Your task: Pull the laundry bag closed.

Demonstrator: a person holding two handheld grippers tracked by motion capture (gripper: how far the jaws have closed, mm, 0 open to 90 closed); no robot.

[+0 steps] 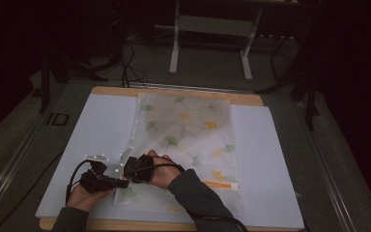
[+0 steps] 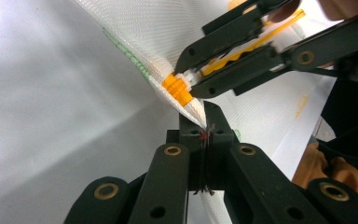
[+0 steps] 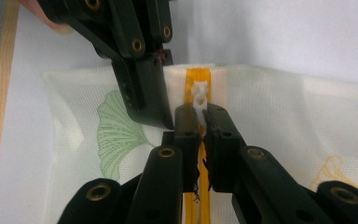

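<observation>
A translucent white mesh bag point(image 1: 188, 140) printed with green and yellow leaves lies flat on a white board point(image 1: 92, 135). An orange zipper point(image 3: 198, 74) runs along its near edge. My left gripper point(image 2: 205, 133) is shut on the bag's fabric corner point(image 2: 193, 109) right beside the zipper's end. My right gripper point(image 3: 204, 121) is shut on the white zipper pull point(image 3: 200, 95), tip to tip with the left gripper point(image 3: 151, 112). In the high view the left gripper point(image 1: 121, 182) and the right gripper point(image 1: 126, 170) meet at the bag's near left corner. The right gripper point(image 2: 189, 77) reaches in from the upper right in the left gripper view.
The white board rests on a wooden tabletop point(image 1: 111, 91) whose edge shows at the back and front. A metal stand's legs point(image 1: 207, 29) are on the dark floor beyond the table. Cables point(image 1: 72, 176) trail from the grippers over the board's left part.
</observation>
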